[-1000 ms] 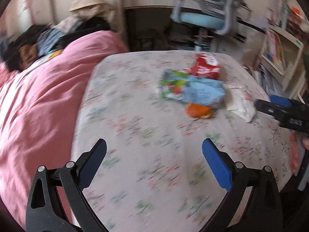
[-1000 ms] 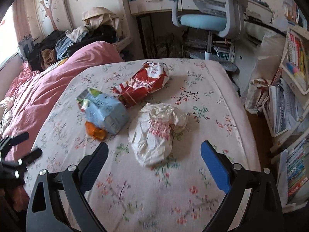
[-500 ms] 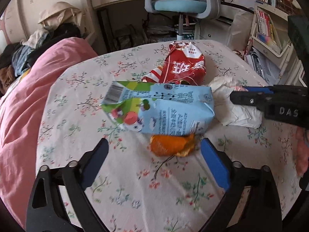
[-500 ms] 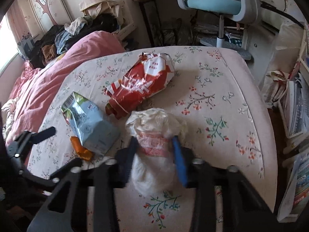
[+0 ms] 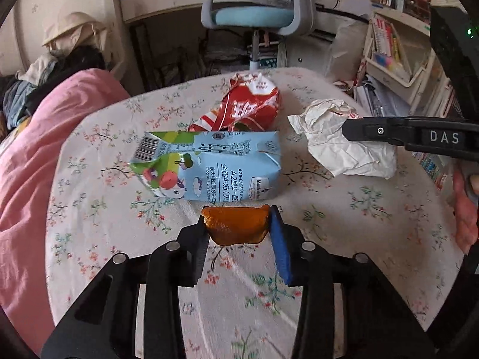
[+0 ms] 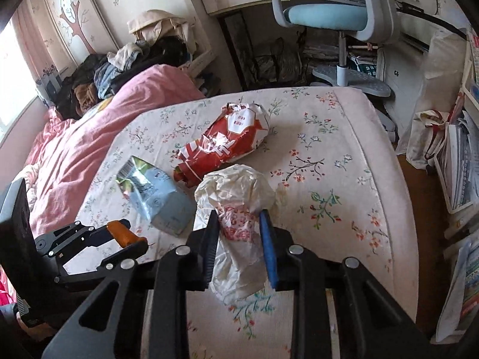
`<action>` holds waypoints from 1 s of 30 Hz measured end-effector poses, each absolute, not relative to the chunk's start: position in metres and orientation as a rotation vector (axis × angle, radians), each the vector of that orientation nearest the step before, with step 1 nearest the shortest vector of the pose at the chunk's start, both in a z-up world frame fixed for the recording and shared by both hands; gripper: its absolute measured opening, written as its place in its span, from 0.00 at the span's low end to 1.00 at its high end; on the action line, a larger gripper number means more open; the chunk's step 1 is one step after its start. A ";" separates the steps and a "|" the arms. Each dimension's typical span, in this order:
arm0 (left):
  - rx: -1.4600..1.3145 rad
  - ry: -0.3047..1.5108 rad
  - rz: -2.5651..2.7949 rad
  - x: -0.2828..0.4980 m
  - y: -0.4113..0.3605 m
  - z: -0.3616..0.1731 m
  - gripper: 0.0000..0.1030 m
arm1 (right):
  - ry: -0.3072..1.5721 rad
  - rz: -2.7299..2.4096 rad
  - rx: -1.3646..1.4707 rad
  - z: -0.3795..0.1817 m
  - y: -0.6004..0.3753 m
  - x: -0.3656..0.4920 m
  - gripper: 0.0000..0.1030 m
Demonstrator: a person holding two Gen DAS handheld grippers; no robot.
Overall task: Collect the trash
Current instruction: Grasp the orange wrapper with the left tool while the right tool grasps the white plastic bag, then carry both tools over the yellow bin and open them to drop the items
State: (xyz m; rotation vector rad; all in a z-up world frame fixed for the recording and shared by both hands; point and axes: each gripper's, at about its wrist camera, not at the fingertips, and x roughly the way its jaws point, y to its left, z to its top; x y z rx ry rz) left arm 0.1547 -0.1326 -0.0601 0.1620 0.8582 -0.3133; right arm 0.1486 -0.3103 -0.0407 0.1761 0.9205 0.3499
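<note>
An orange scrap (image 5: 235, 229) lies on the floral bed sheet (image 5: 368, 218), just in front of a flattened blue milk carton (image 5: 227, 167). My left gripper (image 5: 239, 218) has its jaws closing, and both pads touch the scrap's sides. A red snack bag (image 5: 248, 107) lies behind the carton. To the right is a crumpled white plastic bag (image 6: 236, 185). My right gripper (image 6: 239, 214) is closing too, its pads squeezing the bag's middle. The right wrist view shows the left gripper (image 6: 134, 236) with the orange scrap (image 6: 119, 230) in it.
A pink quilt (image 5: 45, 149) covers the bed's left side. The mattress edge drops off at the right, near bookshelves (image 5: 389, 48) and bags on the floor. A blue office chair (image 6: 329, 15) and a desk stand beyond the bed's foot. A person's hand (image 5: 464, 209) shows at far right.
The left gripper moved forward to the orange scrap and its wide jaws came in around it. The right gripper's jaws closed on the white bag.
</note>
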 end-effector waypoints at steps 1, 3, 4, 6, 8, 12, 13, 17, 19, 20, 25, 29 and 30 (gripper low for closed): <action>0.159 0.852 -0.312 0.151 -0.132 -0.057 0.36 | 0.916 0.351 0.184 -0.039 -0.311 0.145 0.27; 0.149 0.838 -0.309 0.142 -0.127 -0.049 0.36 | 0.897 0.357 0.197 -0.031 -0.312 0.135 0.27; 0.146 0.831 -0.308 0.137 -0.123 -0.045 0.36 | 0.892 0.359 0.199 -0.029 -0.312 0.132 0.27; 0.135 0.814 -0.301 0.125 -0.116 -0.036 0.36 | 0.875 0.365 0.205 -0.023 -0.312 0.123 0.27; 0.114 0.805 -0.292 0.114 -0.107 -0.030 0.36 | 0.865 0.374 0.212 -0.020 -0.310 0.115 0.27; 0.059 0.790 -0.274 0.088 -0.085 -0.018 0.36 | 0.853 0.410 0.213 -0.015 -0.304 0.089 0.27; 0.044 0.787 -0.269 0.079 -0.078 -0.016 0.36 | 0.849 0.423 0.203 -0.013 -0.300 0.080 0.27; 0.002 0.789 -0.249 0.055 -0.057 -0.012 0.36 | 0.844 0.469 0.158 -0.011 -0.286 0.049 0.28; -0.031 0.799 -0.239 0.041 -0.046 -0.012 0.36 | 0.851 0.499 0.121 -0.014 -0.274 0.028 0.28; -0.043 0.803 -0.238 0.035 -0.043 -0.012 0.36 | 0.857 0.513 0.107 -0.016 -0.270 0.019 0.28; -0.082 0.818 -0.241 -0.002 -0.032 -0.014 0.36 | 0.916 0.589 0.012 -0.035 -0.244 -0.029 0.28; -0.073 0.849 -0.251 -0.032 -0.038 -0.024 0.36 | 0.977 0.635 -0.064 -0.051 -0.229 -0.053 0.29; -0.072 0.862 -0.253 -0.040 -0.040 -0.028 0.36 | 0.997 0.646 -0.086 -0.056 -0.226 -0.058 0.29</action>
